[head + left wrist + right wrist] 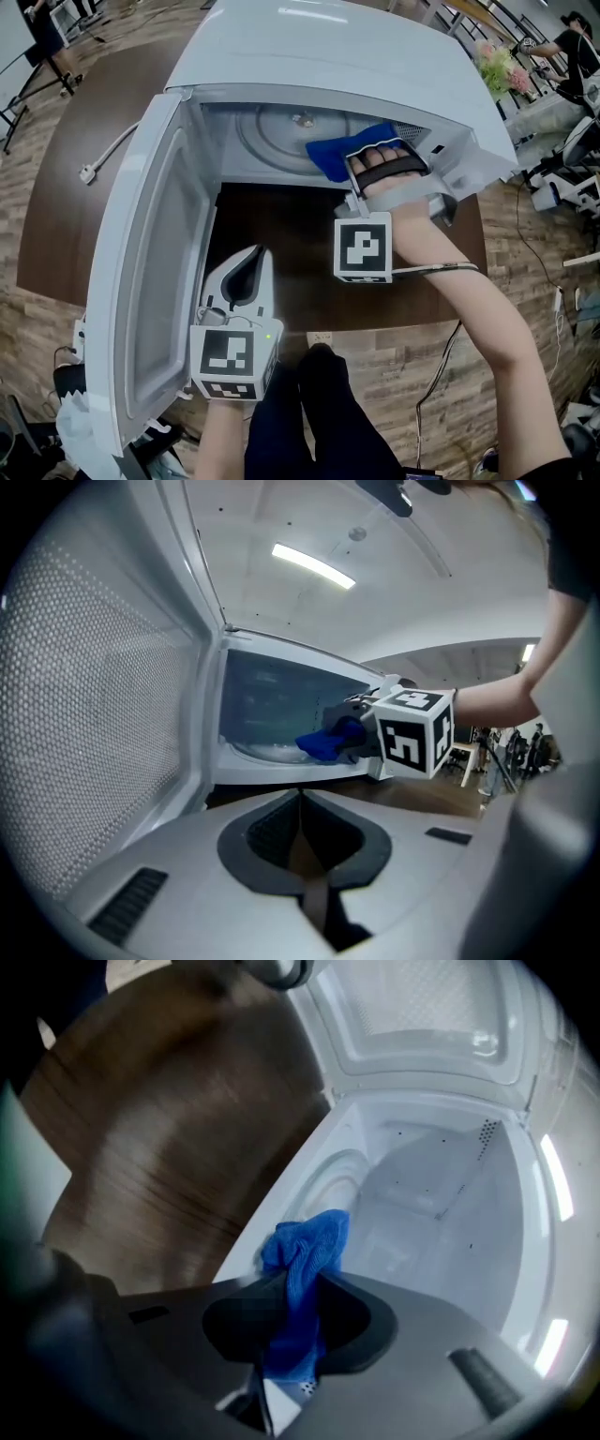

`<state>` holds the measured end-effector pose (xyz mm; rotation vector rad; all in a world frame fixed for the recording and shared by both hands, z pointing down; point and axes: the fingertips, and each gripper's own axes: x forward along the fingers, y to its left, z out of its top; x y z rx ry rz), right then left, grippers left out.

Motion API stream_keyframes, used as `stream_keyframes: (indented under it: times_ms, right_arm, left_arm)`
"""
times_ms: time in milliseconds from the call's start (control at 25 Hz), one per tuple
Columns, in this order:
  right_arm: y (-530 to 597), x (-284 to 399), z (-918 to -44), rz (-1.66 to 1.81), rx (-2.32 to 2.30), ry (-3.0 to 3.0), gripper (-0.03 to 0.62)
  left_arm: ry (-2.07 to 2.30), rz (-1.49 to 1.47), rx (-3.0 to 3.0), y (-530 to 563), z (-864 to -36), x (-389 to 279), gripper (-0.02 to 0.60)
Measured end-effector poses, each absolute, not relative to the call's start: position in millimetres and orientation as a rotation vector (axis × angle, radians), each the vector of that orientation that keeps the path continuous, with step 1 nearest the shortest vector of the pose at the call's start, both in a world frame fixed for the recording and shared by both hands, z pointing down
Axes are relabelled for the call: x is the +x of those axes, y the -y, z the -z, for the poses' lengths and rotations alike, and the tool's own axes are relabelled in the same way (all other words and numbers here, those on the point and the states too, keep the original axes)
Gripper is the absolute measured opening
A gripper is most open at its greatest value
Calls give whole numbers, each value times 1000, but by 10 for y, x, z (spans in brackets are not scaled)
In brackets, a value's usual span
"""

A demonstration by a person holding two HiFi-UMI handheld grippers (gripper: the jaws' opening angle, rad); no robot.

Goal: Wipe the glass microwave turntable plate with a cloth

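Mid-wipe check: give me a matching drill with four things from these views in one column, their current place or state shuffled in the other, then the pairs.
1. blue cloth
2. microwave door
3. left gripper
4. glass turntable plate

A. swung open to the left
B. shut on nothing, held in front of the microwave
C. lying flat on the floor inside it
D. clamped in the right gripper

Pairs: 1-D, 2-A, 3-B, 4-C

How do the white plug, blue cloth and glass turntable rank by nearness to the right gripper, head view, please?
1. blue cloth, clamped in the right gripper.
2. glass turntable, below the cloth, extending left.
3. white plug, far left, well apart.
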<state>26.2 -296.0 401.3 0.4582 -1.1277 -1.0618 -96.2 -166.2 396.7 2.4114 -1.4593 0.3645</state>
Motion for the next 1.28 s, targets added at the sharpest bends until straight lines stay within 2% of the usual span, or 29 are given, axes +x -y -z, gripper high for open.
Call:
stream_keyframes:
  times_ms: [160,440,800,1280]
  right_arm:
    - [2587,59,-3936,954,485,1336,75]
    - [2031,351,-4011,537,496,1575,75]
    - [1528,743,-3611,-57,787,2010,76]
    - [1383,1413,-2677,-315,1435,2490,77]
  left_arm:
    - [1457,-361,2389,1584,-3843,-997,10]
    - [1445,-372,2366,1482,-3611,-927,10]
    - [1426,-367,2384,1474,-3191,-715,10]
    - [1438,-297,2486,1423,-2720,-400,11]
